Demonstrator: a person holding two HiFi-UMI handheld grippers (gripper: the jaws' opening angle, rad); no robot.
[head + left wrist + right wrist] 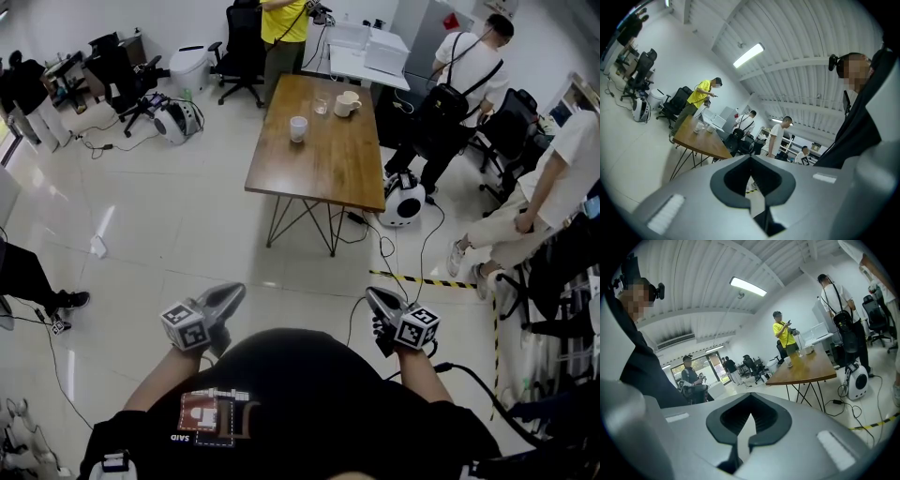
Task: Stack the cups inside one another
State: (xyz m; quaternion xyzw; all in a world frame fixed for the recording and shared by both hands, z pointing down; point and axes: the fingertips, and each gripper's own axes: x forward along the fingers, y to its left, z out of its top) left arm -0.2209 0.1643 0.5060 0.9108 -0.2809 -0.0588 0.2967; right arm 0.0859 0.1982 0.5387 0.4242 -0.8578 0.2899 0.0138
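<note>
Three cups stand on the far end of a wooden table (pixel 323 159) across the room: a white cup (pixel 298 128), a clear glass (pixel 322 107) and a white mug (pixel 347 103). Both grippers are held close to my body, far from the table. My left gripper (pixel 228 298) is shut with nothing in it, and my right gripper (pixel 381 302) is shut and empty too. In the left gripper view its jaws (pixel 751 161) meet, with the table (pixel 705 143) far off. In the right gripper view the right gripper (pixel 751 398) points toward the table (pixel 806 371) and the white cup (pixel 789 364).
A white wheeled machine (pixel 405 199) sits by the table's right leg, with cables on the floor. Yellow-black tape (pixel 431 279) crosses the floor ahead on the right. Several people and office chairs (pixel 242 52) stand around the table. Pale tiled floor lies between me and the table.
</note>
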